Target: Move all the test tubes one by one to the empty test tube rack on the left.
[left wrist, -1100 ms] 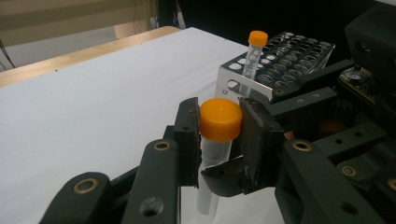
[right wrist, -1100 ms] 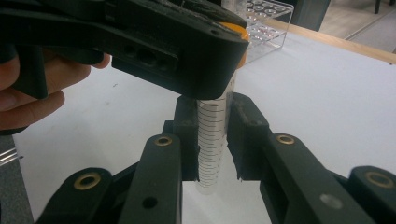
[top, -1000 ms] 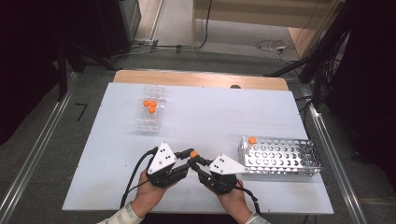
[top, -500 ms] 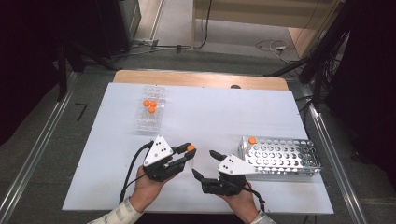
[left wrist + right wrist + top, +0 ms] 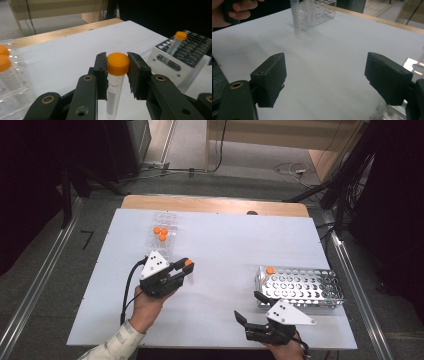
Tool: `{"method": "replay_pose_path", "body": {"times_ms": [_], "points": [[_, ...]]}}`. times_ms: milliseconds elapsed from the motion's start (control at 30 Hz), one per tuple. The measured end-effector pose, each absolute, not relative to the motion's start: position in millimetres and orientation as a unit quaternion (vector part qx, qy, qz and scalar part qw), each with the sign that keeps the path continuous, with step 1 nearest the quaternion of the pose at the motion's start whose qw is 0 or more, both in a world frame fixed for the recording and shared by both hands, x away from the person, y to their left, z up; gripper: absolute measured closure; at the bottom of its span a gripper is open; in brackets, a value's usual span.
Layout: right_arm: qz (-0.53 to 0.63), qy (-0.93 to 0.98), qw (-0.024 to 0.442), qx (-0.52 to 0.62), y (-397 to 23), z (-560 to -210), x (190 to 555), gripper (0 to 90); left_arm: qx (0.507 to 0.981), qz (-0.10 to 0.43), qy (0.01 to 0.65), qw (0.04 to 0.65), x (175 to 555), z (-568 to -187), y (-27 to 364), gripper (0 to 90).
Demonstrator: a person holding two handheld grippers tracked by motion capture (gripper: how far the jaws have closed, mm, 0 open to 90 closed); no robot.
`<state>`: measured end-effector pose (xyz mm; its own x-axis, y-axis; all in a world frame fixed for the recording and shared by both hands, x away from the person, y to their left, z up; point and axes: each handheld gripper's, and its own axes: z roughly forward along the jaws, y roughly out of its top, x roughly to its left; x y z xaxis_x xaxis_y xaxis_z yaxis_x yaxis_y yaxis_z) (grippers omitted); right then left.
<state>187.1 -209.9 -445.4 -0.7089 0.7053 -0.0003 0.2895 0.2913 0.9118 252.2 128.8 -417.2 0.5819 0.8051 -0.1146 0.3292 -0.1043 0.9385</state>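
The high view looks forward and down from above the person's side, taking in the whole white table (image 5: 225,250), far from it. The left gripper view sits close behind its jaws, low over the table, facing the metal rack (image 5: 182,53) at its right and the clear rack (image 5: 12,82) at its left. The right gripper view, equally low and close, faces the clear rack (image 5: 314,15) across the table. All three views share the clear rack and the white tabletop.
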Motion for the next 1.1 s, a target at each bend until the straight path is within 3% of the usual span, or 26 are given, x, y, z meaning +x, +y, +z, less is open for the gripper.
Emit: {"method": "replay_pose_path", "body": {"times_ms": [367,1100], "points": [[0.490,0.754,0.220,0.377,-244.2,-451.3,188.5,14.9,0.688,0.256,0.435,0.522,271.4,-409.1,156.9,70.7],[0.492,0.740,0.234,0.394,-254.8,-450.3,188.3,15.1,0.633,0.314,0.496,0.505,304.6,-387.5,210.5,70.7]]}}
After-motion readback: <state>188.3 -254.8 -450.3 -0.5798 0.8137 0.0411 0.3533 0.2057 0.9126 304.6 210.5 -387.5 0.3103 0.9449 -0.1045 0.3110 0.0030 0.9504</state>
